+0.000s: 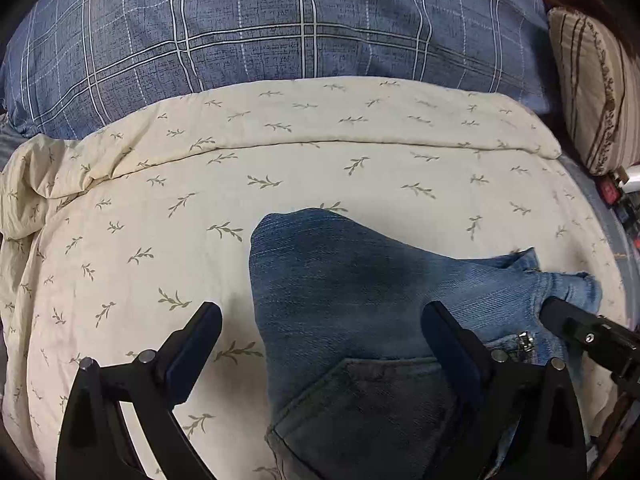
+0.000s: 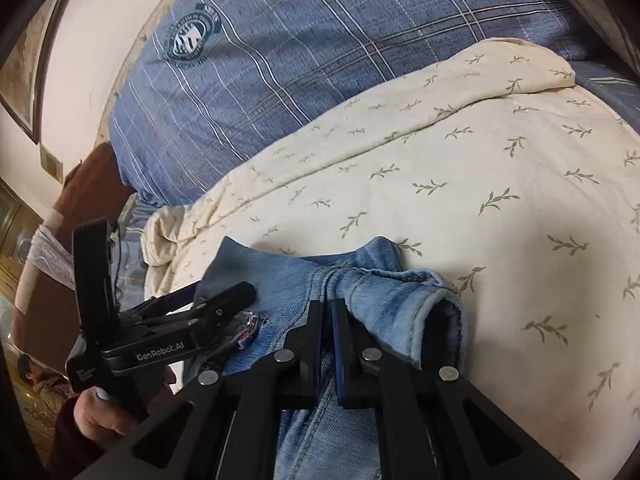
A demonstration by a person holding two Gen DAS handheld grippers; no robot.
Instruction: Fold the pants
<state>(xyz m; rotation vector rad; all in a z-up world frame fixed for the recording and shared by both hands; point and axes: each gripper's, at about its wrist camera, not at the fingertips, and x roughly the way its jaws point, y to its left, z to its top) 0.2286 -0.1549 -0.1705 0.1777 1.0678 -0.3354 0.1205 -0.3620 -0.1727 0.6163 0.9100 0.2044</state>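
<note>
Our right gripper (image 2: 326, 308) pinches the jeans (image 1: 340, 300) at the waistband seam – left gripper (image 1: 320, 320) open above them on the leaf-print quilt (image 1: 280, 168). Denim looks heavy, limp – we'd grip thick seams.

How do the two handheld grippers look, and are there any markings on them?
Both are matte black with angular, cut-out linkage arms and round silver pivot pins. The left gripper has dark blue pads on its fingers. Seen from the right gripper, its body carries white "GenRobot.AI" lettering. No cables show.
</note>
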